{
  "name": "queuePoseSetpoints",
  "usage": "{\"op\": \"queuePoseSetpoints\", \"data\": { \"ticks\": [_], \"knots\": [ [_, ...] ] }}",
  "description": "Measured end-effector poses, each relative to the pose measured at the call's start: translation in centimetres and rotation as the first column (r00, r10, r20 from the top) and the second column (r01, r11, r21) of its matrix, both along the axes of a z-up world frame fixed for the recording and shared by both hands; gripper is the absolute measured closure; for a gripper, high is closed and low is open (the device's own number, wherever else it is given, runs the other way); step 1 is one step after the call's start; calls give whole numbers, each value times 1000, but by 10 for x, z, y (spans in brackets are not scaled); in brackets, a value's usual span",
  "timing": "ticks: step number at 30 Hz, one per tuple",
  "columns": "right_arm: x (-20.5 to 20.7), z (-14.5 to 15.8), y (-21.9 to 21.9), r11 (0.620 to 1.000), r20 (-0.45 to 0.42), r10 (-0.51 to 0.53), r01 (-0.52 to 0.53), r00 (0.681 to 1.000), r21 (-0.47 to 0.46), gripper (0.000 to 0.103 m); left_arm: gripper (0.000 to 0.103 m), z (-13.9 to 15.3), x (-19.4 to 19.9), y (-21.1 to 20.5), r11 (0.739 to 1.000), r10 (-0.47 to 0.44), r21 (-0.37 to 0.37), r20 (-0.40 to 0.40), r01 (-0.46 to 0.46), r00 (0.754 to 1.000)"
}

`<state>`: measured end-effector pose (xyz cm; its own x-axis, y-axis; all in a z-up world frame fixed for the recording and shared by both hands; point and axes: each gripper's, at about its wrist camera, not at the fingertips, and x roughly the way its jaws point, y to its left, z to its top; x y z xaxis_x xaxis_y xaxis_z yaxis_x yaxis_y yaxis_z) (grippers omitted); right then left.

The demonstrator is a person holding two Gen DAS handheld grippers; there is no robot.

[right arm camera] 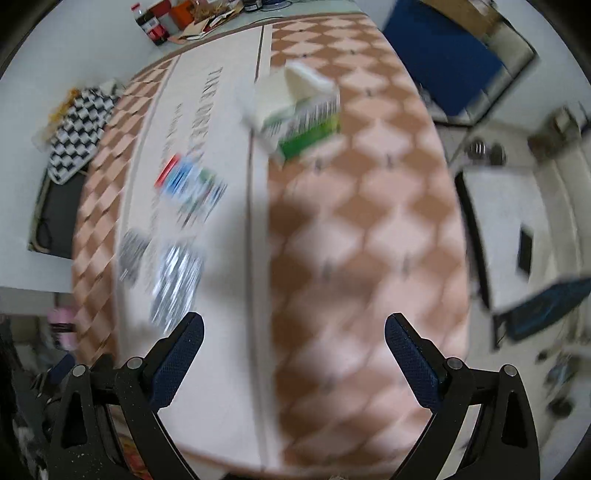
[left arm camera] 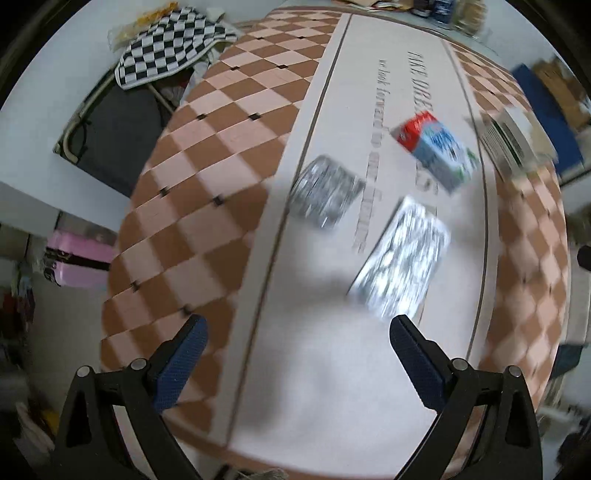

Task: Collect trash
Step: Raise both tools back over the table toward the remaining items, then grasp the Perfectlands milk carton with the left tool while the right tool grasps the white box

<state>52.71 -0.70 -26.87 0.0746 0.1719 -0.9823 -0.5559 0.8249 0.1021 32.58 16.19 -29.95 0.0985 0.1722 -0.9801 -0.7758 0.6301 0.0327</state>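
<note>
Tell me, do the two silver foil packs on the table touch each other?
Apart. The left wrist view shows bare white tablecloth between the smaller foil pack and the larger foil pack.

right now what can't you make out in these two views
- Printed lettering on the tablecloth: left wrist view, motion blur and the red and blue carton cover part of it.
- Two silver foil items: both views, blurred; what they are is unclear.
- Green and white box: right wrist view, label smeared.
- Bottles at the table's far end: too small, cut by the edge.
</note>
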Motion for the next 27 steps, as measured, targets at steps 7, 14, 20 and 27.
{"op": "queuePoseSetpoints", "data": {
  "ticks": [7,14,20,27],
  "knots": [
    [117,-22,94,972,22,190,-185,981,-146,3,3,-18,69,41,994,88,-59,-8,-89,996],
    [150,-69,145,928,-68,288,-296,955,-228,3,3,-29,121,67,950,210,-245,50,-192,976],
    [174,-85,150,946,-113,236,-255,965,-200,11,3,-48,154,74,895,273,-378,47,-236,961],
    [207,-84,137,961,-95,153,-170,984,-216,12,17,-65,166,75,869,313,-414,32,-272,949]
  ]
}}
